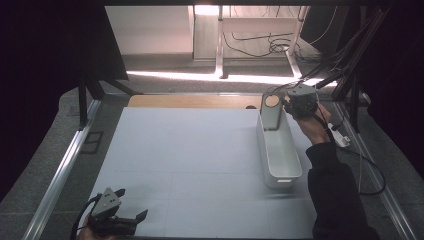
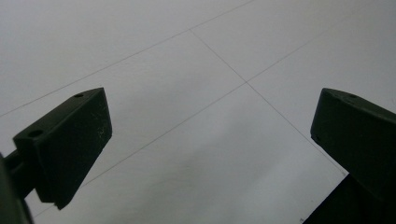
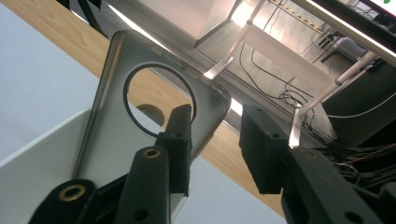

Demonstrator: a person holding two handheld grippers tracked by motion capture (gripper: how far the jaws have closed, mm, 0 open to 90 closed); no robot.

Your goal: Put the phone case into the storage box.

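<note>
Item: left gripper [image 1: 131, 205], black, two-jawed, with a grey three-cornered plate, held low at the near-left corner of the pale grey table mat [image 1: 190, 160], well apart from the bin. Its jaws are seen spread wide over bare mat in the left gripper view, with nothing between them.

Item: long white plastic bin [image 1: 280, 155], open-topped, lying lengthwise near the mat's right edge.

Item: flat grey translucent panel with a round cut-out [image 3: 140, 116], stood upright and tilted against the far end wall of the bin [image 1: 272, 112].

Item: right gripper [image 1: 289, 103], held in a sleeved hand at the far end of the bin. Its jaws are parted to a narrow gap astride the panel's upper right corner; one jaw lies across the panel's face, the other is apart from its edge. No pressing grip is judged to remain.

Risks: with the panel unclamped, it may be tipped or slid down into the bin, or knocked over the far wall, if a jaw is dragged across it on withdrawal. The light bin could be shifted by the same contact.
</note>
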